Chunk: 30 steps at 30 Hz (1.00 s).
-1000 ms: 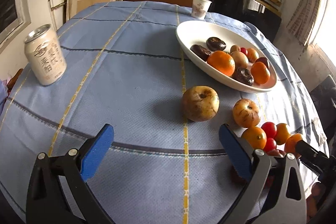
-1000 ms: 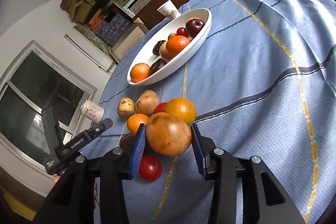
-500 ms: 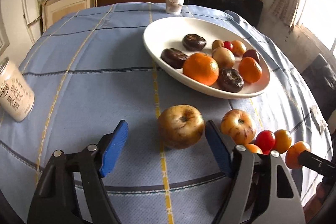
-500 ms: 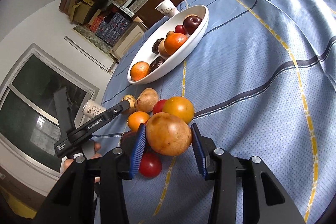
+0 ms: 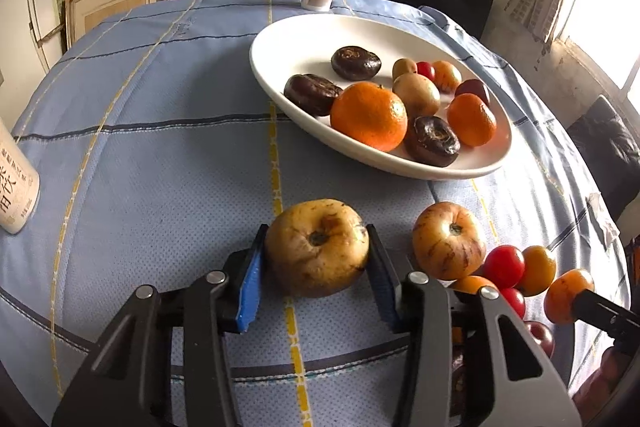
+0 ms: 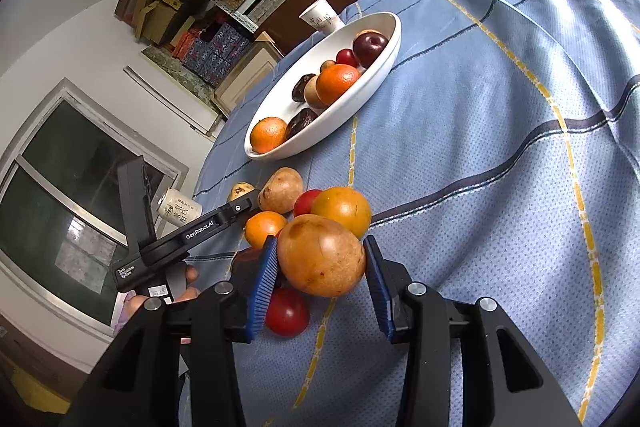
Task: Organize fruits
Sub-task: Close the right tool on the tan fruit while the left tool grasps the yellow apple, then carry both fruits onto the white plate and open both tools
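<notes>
White oval dish holds tangerines, dark round fruits, a plum. Left gripper has just closed on brown apple; right gripper clamps yellow-orange fruit. Blue striped tablecloth; shelves behind.

1. The tablecloth is pale blue, crossed by yellow and dark navy stripes.
2. The bowl is plain white.
3. The russet apple is yellow-brown with dark blotches.
4. The gripper pads are bright blue on black frames.
</notes>
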### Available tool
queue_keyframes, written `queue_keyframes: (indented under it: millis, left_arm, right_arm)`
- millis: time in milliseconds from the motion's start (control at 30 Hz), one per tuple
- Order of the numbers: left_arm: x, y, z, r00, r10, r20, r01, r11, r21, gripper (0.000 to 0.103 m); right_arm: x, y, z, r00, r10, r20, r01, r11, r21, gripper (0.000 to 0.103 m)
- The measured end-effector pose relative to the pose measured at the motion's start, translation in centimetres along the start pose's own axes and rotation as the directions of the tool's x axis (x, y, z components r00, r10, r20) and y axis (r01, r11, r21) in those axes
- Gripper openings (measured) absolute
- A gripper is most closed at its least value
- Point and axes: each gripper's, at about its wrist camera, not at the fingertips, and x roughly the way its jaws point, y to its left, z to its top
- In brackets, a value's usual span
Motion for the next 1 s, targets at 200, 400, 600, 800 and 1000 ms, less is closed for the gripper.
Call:
queue_keyframes:
  millis: [200,400,600,800,1000]
  left_arm:
    - [-2.0,0.1,-0.3,0.999,-0.017,0.050,0.018,1.000,-0.016,0.045]
    - [-4.3,-0.5,-0.7,0.993,-0.044,0.106,0.045,0.999,-0.007,0.045]
    - [-5.0,-1.2,1.3,0.987,-0.100,0.123,0.102,0.995,-0.008,0.045]
    - [-3.4,-3.0,6.8,0.988,-0.075,0.132,0.073,0.997,0.020,0.045]
    - [0.4,-5.0,10.3,0.994,-0.017,0.108,0.007,0.996,0.094,0.046]
  right_arm:
    - [-0.3,0.8,-0.2,0.999,-0.016,0.029,0.017,0.999,-0.046,0.044]
    - [-1.2,2.8,0.2,0.999,-0.029,0.019,0.031,0.990,-0.135,0.044]
    - [-2.1,7.0,5.9,0.997,-0.032,0.074,0.051,0.963,-0.266,0.044]
    - [4.5,6.5,11.5,0.976,-0.148,0.158,0.189,0.938,-0.291,0.044]
    - [8.8,4.9,12.1,0.981,-0.163,0.109,0.189,0.936,-0.298,0.045]
